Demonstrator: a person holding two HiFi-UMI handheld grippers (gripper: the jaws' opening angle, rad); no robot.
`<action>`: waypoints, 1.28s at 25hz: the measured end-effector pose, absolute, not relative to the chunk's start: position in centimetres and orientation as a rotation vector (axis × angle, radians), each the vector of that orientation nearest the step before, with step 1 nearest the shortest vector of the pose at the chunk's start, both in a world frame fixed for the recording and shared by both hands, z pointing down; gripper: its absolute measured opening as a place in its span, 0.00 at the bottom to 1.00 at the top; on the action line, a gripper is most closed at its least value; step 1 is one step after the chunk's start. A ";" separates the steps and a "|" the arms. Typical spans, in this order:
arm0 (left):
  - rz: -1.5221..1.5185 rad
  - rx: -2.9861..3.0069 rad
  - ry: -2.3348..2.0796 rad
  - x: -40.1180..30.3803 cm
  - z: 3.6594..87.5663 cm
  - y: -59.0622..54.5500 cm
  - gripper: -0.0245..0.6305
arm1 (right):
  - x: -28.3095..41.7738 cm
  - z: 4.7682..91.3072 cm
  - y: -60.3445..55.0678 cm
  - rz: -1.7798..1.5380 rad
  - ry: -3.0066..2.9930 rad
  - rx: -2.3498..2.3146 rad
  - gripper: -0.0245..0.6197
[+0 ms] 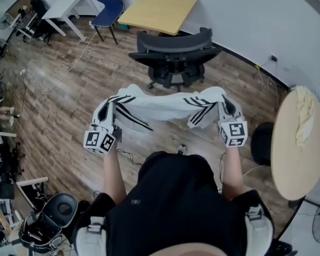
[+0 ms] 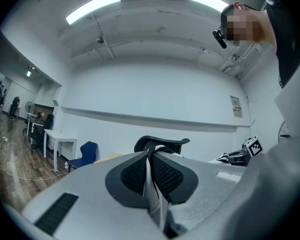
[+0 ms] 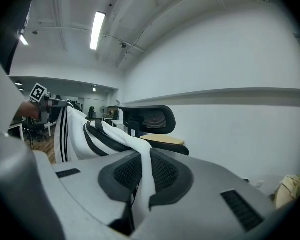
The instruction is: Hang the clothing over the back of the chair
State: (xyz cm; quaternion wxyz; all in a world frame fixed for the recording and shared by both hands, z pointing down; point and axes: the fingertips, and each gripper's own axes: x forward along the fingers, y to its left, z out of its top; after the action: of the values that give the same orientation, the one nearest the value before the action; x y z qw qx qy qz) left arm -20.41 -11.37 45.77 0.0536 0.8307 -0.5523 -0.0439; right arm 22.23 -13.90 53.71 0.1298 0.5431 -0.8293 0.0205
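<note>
Left claw (image 2: 151,176): you have it clamped on a white fold of the clothing (image 1: 165,106), with the cloth pinched between both dark pads.
Right claw (image 3: 140,176): you have it closed on the other end of the same piece, and white cloth runs out from between its pads.
Clothing: white with black stripes. It is stretched between your two claws, sags a little in the middle and is held above the wooden floor (image 1: 58,105).
Chair (image 1: 173,49): a black office chair ahead of both claws, beyond the clothing and not touching it.
Round table (image 1: 293,159): off to the right of your right claw, with a pale cloth (image 1: 304,116) lying on it.
</note>
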 end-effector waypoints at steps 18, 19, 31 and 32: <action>-0.116 2.483 -1.728 -21.4 46.3 -11.4 0.04 | 20.8 53.2 -16.1 0.041 -2.437 1.541 0.06; -0.118 2.482 -1.726 -21.4 46.4 -11.6 0.04 | 20.8 53.1 -16.3 0.043 -2.432 1.541 0.06; -0.175 2.499 -1.714 -21.2 45.3 -17.4 0.04 | 21.4 51.2 -21.6 0.012 -2.404 1.576 0.06; -0.180 2.507 -1.713 -21.1 45.0 -18.1 0.04 | 21.6 50.8 -22.1 0.007 -2.406 1.586 0.06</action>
State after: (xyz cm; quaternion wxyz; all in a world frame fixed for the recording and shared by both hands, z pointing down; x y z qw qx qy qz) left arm -21.10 -18.06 44.96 0.0500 0.8232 -0.5625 -0.0592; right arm 21.57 -22.15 50.77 0.1296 0.5458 -0.8278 0.0025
